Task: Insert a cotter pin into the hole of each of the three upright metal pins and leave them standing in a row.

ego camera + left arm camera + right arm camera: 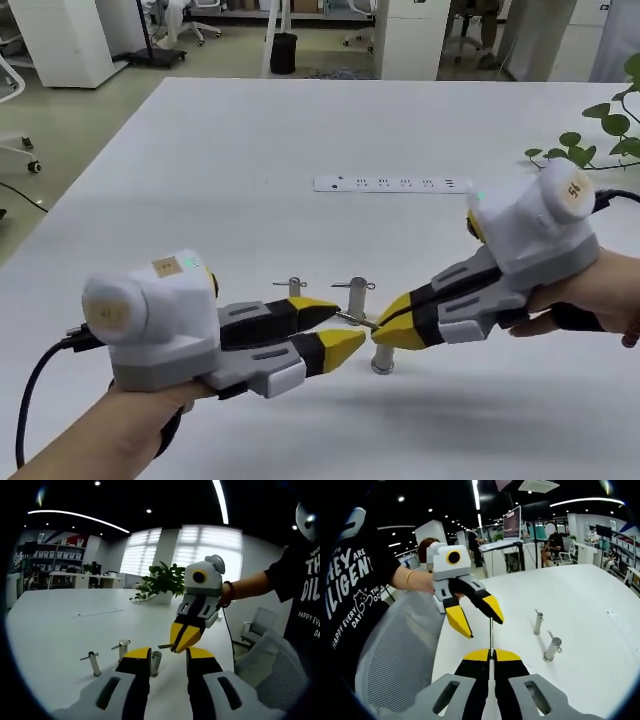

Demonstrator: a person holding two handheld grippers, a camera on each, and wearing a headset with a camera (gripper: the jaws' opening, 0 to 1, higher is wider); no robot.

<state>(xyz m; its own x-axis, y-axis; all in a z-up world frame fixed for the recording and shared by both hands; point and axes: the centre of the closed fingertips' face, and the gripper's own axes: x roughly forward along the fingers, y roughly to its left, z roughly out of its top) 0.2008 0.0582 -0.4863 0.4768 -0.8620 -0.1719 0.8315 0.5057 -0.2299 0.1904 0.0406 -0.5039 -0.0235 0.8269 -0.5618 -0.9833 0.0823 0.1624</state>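
right gripper [385, 330]: clenched on cotter pin [355, 320] | left gripper [347, 327]: jaws apart, empty; just left | near pin [383, 360]: under right tips; far-left pin [295, 288], far-right pin [357, 287]: upright, cottered

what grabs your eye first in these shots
Two yellow-tipped grippers meet tip to tip over the white table: the right gripper shut on a thin cotter pin, the left gripper open with an upright metal pin just ahead of its jaws. Beyond stand two more metal pins, each with a cotter pin through it.
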